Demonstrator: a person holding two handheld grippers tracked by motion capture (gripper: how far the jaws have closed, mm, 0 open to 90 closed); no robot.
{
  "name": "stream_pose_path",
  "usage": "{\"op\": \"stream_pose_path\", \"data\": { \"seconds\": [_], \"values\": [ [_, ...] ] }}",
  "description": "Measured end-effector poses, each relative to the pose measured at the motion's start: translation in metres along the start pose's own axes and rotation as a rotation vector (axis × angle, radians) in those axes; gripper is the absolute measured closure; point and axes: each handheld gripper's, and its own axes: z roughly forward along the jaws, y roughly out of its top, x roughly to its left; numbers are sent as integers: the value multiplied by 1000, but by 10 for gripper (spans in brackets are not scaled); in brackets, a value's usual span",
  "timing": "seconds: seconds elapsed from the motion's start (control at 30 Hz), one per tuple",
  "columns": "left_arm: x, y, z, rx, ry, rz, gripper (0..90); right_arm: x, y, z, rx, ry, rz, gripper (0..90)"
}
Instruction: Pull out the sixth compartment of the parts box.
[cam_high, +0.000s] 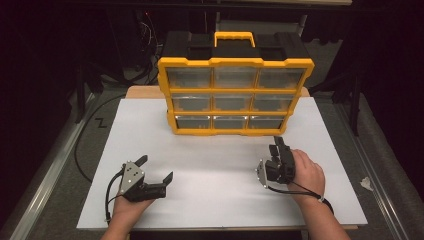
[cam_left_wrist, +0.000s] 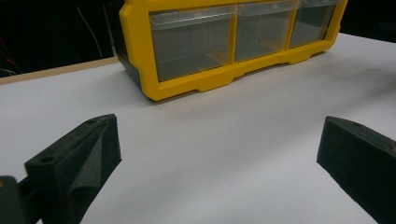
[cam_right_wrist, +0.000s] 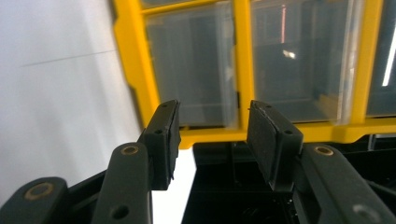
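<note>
A yellow-framed organizer with a black body, a yellow handle and three rows of clear drawers stands upright at the back of the white table. My left gripper rests low at the front left, its jaws spread wide with bare table between them, and it faces the organizer's bottom drawer row. My right gripper is rolled onto its side in front of the organizer's lower right corner. Its jaws stand partly apart with nothing between them, close to a clear drawer.
The white board lies on a wooden top whose edge shows behind it. A black cable loops on the floor at the left. Dark stands and wiring sit behind the organizer. Open table lies between the two grippers.
</note>
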Motion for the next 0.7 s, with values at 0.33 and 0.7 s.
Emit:
{"op": "stream_pose_path", "data": {
  "seconds": [0.33,0.7],
  "values": [
    [0,0,0,2,-3,3,4,-27,13,9,-9,-62,32,562],
    [0,0,-1,0,-8,4,4,-50,21,21,-11,-96,32,568]
  ]
}}
